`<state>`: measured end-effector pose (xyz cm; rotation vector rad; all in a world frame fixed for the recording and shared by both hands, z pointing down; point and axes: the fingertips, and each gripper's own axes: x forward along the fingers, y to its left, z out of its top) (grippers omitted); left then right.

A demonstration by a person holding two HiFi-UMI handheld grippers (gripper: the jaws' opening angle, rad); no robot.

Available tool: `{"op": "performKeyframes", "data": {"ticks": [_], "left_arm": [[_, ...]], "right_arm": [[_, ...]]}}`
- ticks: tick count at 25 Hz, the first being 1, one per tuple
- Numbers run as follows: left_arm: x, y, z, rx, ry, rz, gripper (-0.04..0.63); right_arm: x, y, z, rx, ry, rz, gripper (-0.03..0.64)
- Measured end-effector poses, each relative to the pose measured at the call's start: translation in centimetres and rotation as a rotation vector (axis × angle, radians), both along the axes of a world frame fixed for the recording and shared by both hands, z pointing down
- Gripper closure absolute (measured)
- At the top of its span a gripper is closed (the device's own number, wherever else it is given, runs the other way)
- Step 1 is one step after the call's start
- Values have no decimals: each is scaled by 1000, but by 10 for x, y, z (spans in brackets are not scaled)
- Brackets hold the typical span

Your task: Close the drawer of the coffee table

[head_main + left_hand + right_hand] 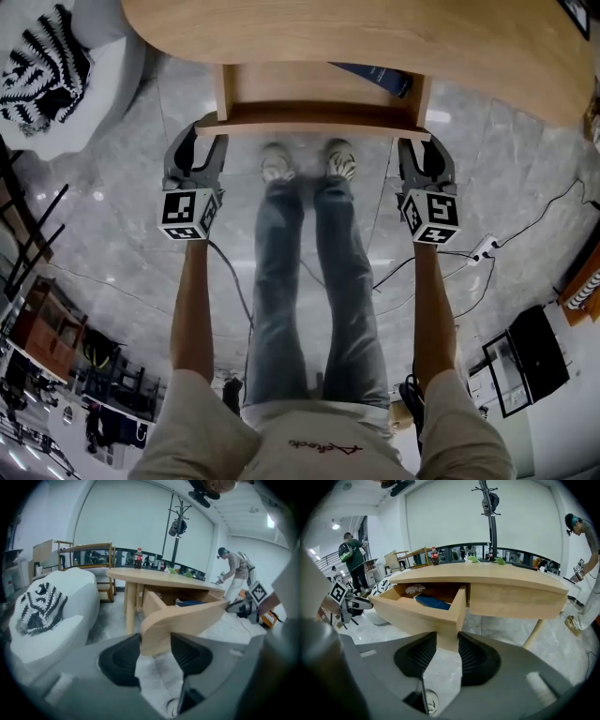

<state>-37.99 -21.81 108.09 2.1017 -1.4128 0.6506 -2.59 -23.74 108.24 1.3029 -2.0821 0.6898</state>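
The wooden coffee table [375, 28] has its drawer [314, 120] pulled out toward me, with a blue book [432, 603] lying inside. My left gripper [199, 139] is shut on the left end of the drawer's front panel [187, 620]. The rounded corner of the panel sits between that gripper's black pads [154, 651]. My right gripper [424, 148] is shut on the right end. There the drawer's corner [450, 620] is pinched between the ribbed pads [447, 651]. Both grippers point downward at a slant.
A white armchair with a black-and-white cushion [56, 66] stands left of the table. My own legs and shoes [309, 169] are on the marble floor under the drawer. Cables and a power strip [483, 248] lie at the right. A cola bottle [138, 558] stands on the tabletop.
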Motion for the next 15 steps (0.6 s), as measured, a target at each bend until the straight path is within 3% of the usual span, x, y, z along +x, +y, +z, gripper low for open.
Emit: {"op": "performKeyframes", "data": {"ticks": [6,15], "left_arm": [[1,-15,1,14,1,-13,391],[-3,-77,1,56,-1,-42,396]], "right_arm": [[0,-18,1,20,-5,13,462],[-4,-84,2,76,-22,63,462]]}}
